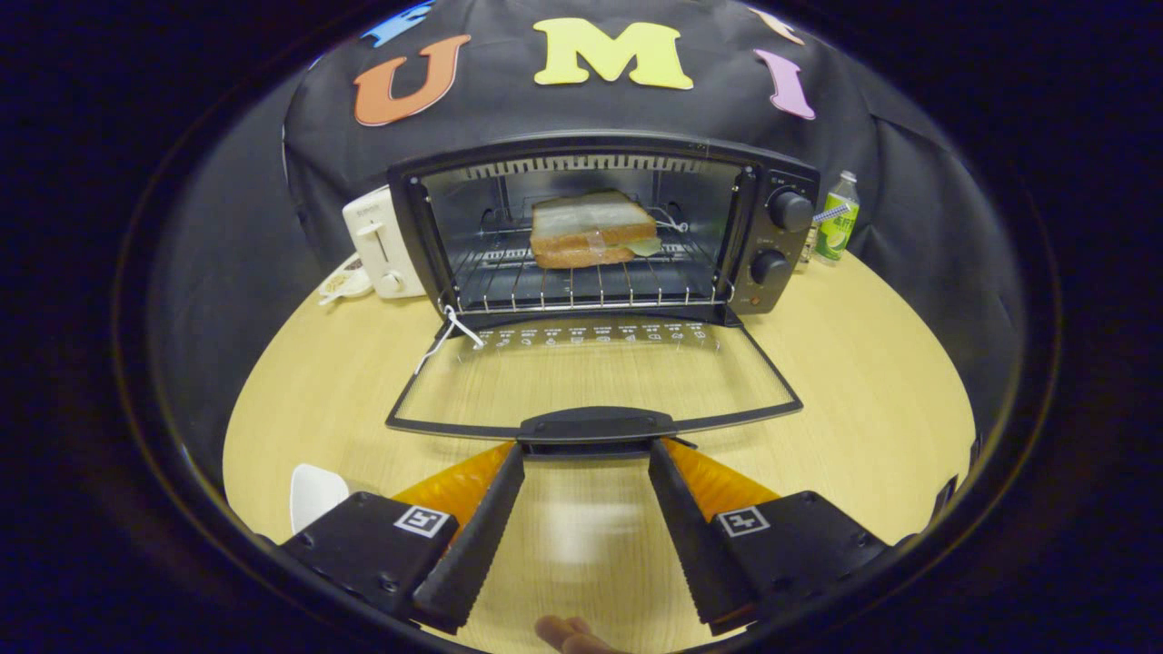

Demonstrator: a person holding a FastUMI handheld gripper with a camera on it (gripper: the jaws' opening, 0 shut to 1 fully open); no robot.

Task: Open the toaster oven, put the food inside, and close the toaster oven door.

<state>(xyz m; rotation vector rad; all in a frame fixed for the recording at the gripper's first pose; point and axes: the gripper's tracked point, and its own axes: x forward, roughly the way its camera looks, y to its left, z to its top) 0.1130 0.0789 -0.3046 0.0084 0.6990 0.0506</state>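
A toaster oven (604, 227) stands on a round, pale wooden table (863, 363), its glass door (595, 377) dropped fully open and lying flat toward the viewer. Inside, on the wire rack (581, 277), sits the food, a sandwich (591, 229) of toasted bread with a bit of green leaf at its right corner, placed toward the back and roughly centered. The tongs (586, 450) are spread wide and hold nothing; their tips rest just at either end of the door handle (595, 425), close to it but not visibly pressing on it. From here the remaining job looks to be lifting the door shut. The risk is in how the tongs take that handle: spread as they are, they could slip off its ends, or catch only one side and let the door fall back down onto the table. A push that is too hard might shove the light oven backward toward the white toaster (383, 243) on its left or the green bottle (838, 218) on its right. A loose string or tag (450, 331) hangs at the door's left hinge corner and could get pinched as the door closes. A small white object (313, 495) lies on the table beside the left tong.
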